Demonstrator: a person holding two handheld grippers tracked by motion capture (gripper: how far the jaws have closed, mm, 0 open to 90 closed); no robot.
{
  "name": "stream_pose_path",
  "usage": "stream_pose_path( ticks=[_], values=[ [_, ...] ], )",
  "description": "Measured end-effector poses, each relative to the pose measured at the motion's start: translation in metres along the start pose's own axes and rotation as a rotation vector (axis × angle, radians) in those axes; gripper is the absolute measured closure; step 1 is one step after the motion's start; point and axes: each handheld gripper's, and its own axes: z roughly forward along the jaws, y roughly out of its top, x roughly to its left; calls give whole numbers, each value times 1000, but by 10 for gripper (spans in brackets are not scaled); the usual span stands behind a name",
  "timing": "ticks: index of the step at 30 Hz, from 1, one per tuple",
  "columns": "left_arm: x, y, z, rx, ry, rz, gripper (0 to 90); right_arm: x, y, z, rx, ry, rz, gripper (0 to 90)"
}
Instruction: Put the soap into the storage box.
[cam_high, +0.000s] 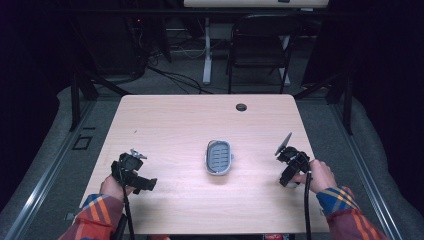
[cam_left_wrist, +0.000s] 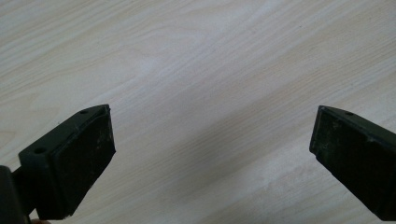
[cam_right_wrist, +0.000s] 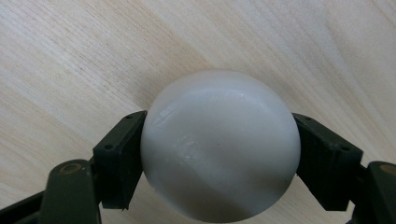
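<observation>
My right gripper (cam_right_wrist: 218, 133) is shut on a smooth white rounded object (cam_right_wrist: 219, 158), one jaw pressing each side, just above the wooden table (cam_right_wrist: 93, 56). In the high view this gripper (cam_high: 291, 176) is held by a hand near the table's right edge. A grey oval slotted dish (cam_high: 219, 157) lies at the middle of the table, apart from both grippers. My left gripper (cam_left_wrist: 212, 140) stands open over bare wood with nothing between its jaws. In the high view it (cam_high: 139, 180) is near the front left of the table.
The light wooden table (cam_high: 175, 125) has a small round cable hole (cam_high: 241, 107) near its far edge. A dark chair (cam_high: 260, 45) and a desk leg (cam_high: 207, 50) stand beyond it. Dark floor surrounds the table.
</observation>
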Motion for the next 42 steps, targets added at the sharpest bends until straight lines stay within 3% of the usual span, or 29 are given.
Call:
stream_pose_path(
  ticks=[23, 27, 29, 31, 42],
  values=[
    [0, 0, 0, 1, 0, -1, 2, 8, 6, -6, -23, 0, -4, 242],
    [0, 0, 0, 0, -1, -1, 2, 10, 12, -9, 2, -7, -34, 242],
    [0, 0, 0, 0, -2, 0, 2, 11, 12, -8, -15, -7, -31, 242],
    [0, 0, 0, 1, -2, 1, 2, 12, 15, -11, 12, -8, -42, 242],
    [-1, 0, 0, 0, -4, 4, 3, 17, 24, -14, 7, -11, -59, 242]
  ],
)
